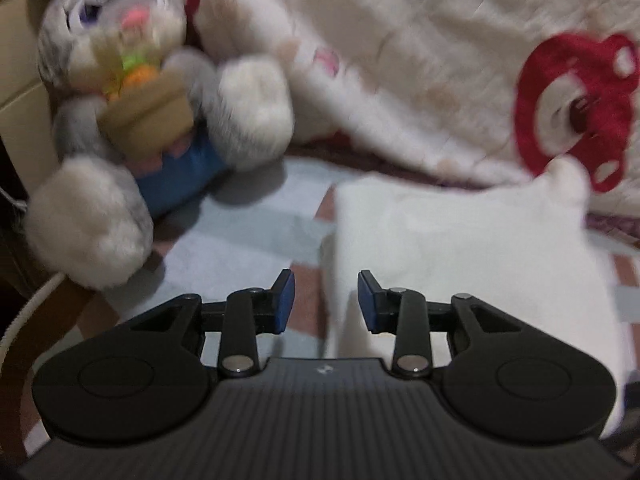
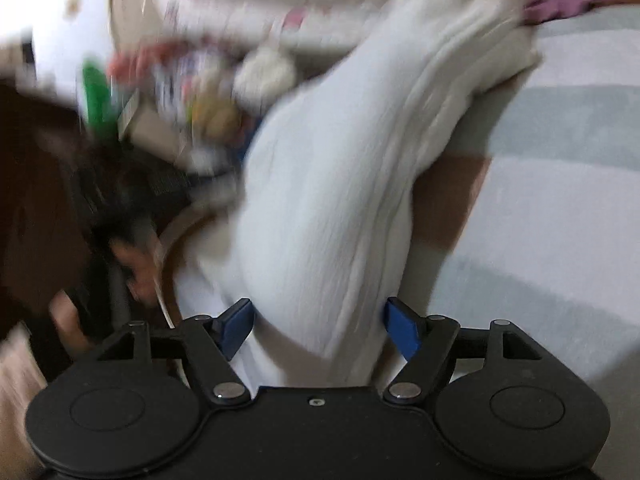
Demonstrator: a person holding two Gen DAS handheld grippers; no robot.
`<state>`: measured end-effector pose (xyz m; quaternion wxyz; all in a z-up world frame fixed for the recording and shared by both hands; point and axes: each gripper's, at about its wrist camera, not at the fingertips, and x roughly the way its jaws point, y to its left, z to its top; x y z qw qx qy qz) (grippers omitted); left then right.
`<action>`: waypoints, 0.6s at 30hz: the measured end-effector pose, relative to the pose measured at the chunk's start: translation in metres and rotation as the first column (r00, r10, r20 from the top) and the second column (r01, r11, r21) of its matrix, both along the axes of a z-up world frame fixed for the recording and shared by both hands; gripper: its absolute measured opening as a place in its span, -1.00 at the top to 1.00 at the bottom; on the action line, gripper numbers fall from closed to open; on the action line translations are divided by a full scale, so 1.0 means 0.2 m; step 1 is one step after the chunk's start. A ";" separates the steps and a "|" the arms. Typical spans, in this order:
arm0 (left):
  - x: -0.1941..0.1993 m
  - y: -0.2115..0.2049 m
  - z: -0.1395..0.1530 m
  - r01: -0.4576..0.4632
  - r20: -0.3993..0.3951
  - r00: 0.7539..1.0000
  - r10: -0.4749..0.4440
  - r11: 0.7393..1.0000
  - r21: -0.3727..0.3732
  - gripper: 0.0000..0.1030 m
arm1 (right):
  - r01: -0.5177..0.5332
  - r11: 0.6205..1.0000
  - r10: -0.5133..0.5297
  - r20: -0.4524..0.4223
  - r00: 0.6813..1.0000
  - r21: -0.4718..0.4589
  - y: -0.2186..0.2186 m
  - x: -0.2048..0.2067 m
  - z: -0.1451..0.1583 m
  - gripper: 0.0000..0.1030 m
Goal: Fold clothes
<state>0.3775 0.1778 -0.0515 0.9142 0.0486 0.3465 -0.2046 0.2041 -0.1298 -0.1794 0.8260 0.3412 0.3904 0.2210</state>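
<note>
1. A checked bed cover in pale blue, brown and white lies below both tools.
2. Far ahead of the left gripper a large white plush blanket with red ring shapes lies across the bed.
3. Ahead and to the left of this gripper sits a grey and white plush rabbit.
4. A white garment lies just ahead and to the right of the left gripper; its edge reaches between the blue pads, which stand apart, released.
5. In the right wrist view the white garment runs forward from between the fingers of the right gripper. The jaws are wide apart; I cannot tell if they press the cloth.
</note>
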 end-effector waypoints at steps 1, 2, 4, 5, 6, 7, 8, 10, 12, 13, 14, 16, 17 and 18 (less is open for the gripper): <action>-0.03 0.00 0.00 0.023 -0.014 1.000 -0.023 0.999 -0.022 0.28 | -0.040 0.997 0.040 -0.001 0.999 -0.067 0.06 -0.01 0.01 -0.49; -0.05 0.00 -0.02 0.048 -0.037 0.998 -0.049 0.998 -0.028 0.28 | -0.058 0.991 0.061 0.019 0.998 -0.118 0.10 -0.04 0.01 -0.49; -0.09 -0.02 -0.06 0.084 -0.090 0.992 -0.084 0.996 -0.004 0.29 | -0.055 0.984 0.069 0.075 0.995 -0.168 0.15 -0.07 0.02 -0.22; -0.11 -0.03 -0.11 0.087 -0.123 0.989 -0.080 0.995 0.054 0.32 | -0.050 0.982 0.069 0.097 0.993 -0.183 0.16 -0.09 0.02 0.00; -0.12 -0.03 -0.16 0.079 -0.150 0.987 -0.061 0.989 0.122 0.30 | -0.043 0.982 0.062 0.096 0.994 -0.184 0.16 -0.09 0.02 0.08; -0.13 -0.03 -0.20 0.063 -0.165 0.986 -0.035 0.983 0.174 0.21 | -0.037 0.982 0.056 0.095 0.994 -0.187 0.15 -0.10 0.03 0.16; -0.13 -0.02 -0.23 0.043 -0.171 0.985 -0.010 0.981 0.188 0.12 | -0.052 0.975 0.076 0.104 0.992 -0.215 0.17 -0.10 0.04 0.19; -0.13 -0.01 -0.24 0.005 -0.182 0.983 0.029 0.983 0.186 0.12 | -0.080 0.960 0.116 0.118 0.986 -0.269 0.20 -0.11 0.06 0.19; -0.13 -0.06 -0.22 0.013 -0.162 0.986 0.026 0.971 0.239 0.11 | -0.112 0.945 0.153 0.110 0.982 -0.309 0.22 -0.09 0.09 0.19; -0.14 -0.08 -0.22 0.023 -0.144 0.989 0.017 0.961 0.276 0.10 | -0.129 0.936 0.171 0.105 0.980 -0.327 0.23 -0.09 0.10 0.19; -0.15 -0.10 -0.22 0.024 -0.133 0.991 0.016 0.954 0.300 0.08 | -0.159 0.933 0.198 0.090 0.976 -0.324 0.22 -0.09 0.11 0.19; -0.16 -0.12 -0.21 0.019 -0.113 0.993 0.020 0.944 0.330 0.03 | -0.221 0.922 0.253 0.062 0.966 -0.317 0.20 -0.10 0.12 0.19; -0.17 -0.12 -0.20 0.017 -0.097 0.995 0.018 0.938 0.347 -0.05 | -0.271 0.912 0.299 0.046 0.953 -0.309 0.19 -0.10 0.13 0.20; -0.18 -0.12 -0.19 0.014 -0.081 0.997 0.016 0.932 0.363 -0.07 | -0.314 0.901 0.338 0.031 0.940 -0.298 0.18 -0.11 0.14 0.20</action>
